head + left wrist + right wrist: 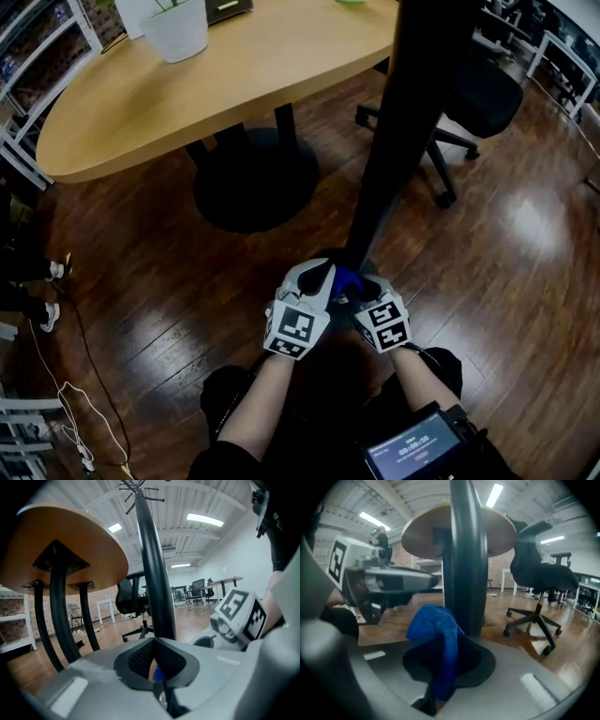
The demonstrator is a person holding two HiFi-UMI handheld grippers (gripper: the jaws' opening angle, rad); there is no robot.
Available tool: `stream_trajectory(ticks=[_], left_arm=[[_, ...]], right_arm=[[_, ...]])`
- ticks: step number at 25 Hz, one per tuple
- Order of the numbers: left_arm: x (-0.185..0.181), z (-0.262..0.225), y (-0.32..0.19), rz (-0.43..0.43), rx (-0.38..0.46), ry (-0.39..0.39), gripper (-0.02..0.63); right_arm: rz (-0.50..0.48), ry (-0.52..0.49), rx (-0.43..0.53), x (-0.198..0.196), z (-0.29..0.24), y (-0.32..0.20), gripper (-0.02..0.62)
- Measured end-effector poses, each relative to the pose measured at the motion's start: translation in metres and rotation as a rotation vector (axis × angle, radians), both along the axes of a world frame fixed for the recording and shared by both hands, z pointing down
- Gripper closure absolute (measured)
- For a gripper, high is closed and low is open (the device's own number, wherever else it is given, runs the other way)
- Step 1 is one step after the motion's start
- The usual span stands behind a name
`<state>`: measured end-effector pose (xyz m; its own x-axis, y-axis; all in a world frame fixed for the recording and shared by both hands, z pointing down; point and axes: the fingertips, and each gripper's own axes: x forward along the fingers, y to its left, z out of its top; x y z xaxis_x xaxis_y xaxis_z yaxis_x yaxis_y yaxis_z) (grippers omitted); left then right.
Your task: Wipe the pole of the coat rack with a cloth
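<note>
The right hand-held gripper (449, 657) has its jaws closed on the blue cloth (438, 634). The cloth is pinched low between the dark pads, rises out of them and flops over toward the left. Its upper fold sits just in front of the black pole (464, 559) of the coat rack, but whether cloth and pole actually touch cannot be told.

The left hand-held gripper (154, 642) has its jaws brought together, pads meeting at the tips, with the pole rising right beyond them. A small blue sliver shows in the slit lower down. Whether that is cloth nipped there or only seen through the gap is unclear.

From the head view both hand-held grippers are low over the wooden floor (525, 262), side by side and near touching at the foot of the pole, with the cloth bunched between them.

The foot of the rack is hidden behind the hand-held grippers. The pole's upper part runs out of the head view's top edge; only the left gripper view shows its hooks (136, 488), small and far up. To the left stands a wooden tabletop (234, 75) on a dark round base, carrying a white pot (178, 33) whose plant is cut off. A black office chair (478, 103) is partly hidden behind the pole on the far right.
</note>
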<state>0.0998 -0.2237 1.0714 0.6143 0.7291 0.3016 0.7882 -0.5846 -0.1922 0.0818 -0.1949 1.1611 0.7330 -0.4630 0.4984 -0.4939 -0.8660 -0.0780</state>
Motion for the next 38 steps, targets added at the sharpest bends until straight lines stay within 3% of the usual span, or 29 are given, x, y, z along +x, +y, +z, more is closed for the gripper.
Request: stream_trajectory(ticks=[6, 9, 12, 14, 19, 27, 32, 38], left_arm=[[-0.004, 0.053, -0.004, -0.032, 0.046, -0.102, 0.606], [-0.007, 0.068, -0.012, -0.051, 0.063, -0.132, 0.606], [-0.012, 0.070, -0.015, -0.054, 0.066, -0.139, 0.606], [-0.014, 0.068, -0.014, -0.049, 0.062, -0.137, 0.606], [-0.011, 0.040, -0.013, -0.042, 0.027, -0.089, 0.606], [-0.002, -0.087, -0.026, -0.043, -0.084, 0.047, 0.606], [-0.009, -0.210, -0.013, -0.006, -0.149, 0.220, 0.606], [-0.021, -0.318, 0.001, 0.045, -0.194, 0.384, 0.606]], right_arm=[[0.004, -0.253, -0.084, 0.003, 0.120, 0.005, 0.540], [0.003, -0.341, -0.132, 0.001, 0.153, 0.002, 0.540], [0.001, -0.415, -0.107, -0.005, 0.174, -0.002, 0.540], [0.016, -0.410, -0.085, -0.004, 0.170, -0.002, 0.540], [0.051, -0.233, -0.012, 0.007, 0.084, 0.000, 0.540], [-0.044, 0.193, 0.067, 0.002, -0.162, 0.004, 0.540], [-0.064, 0.444, 0.127, 0.000, -0.318, 0.006, 0.540], [-0.070, 0.630, 0.223, -0.002, -0.455, 0.013, 0.540]])
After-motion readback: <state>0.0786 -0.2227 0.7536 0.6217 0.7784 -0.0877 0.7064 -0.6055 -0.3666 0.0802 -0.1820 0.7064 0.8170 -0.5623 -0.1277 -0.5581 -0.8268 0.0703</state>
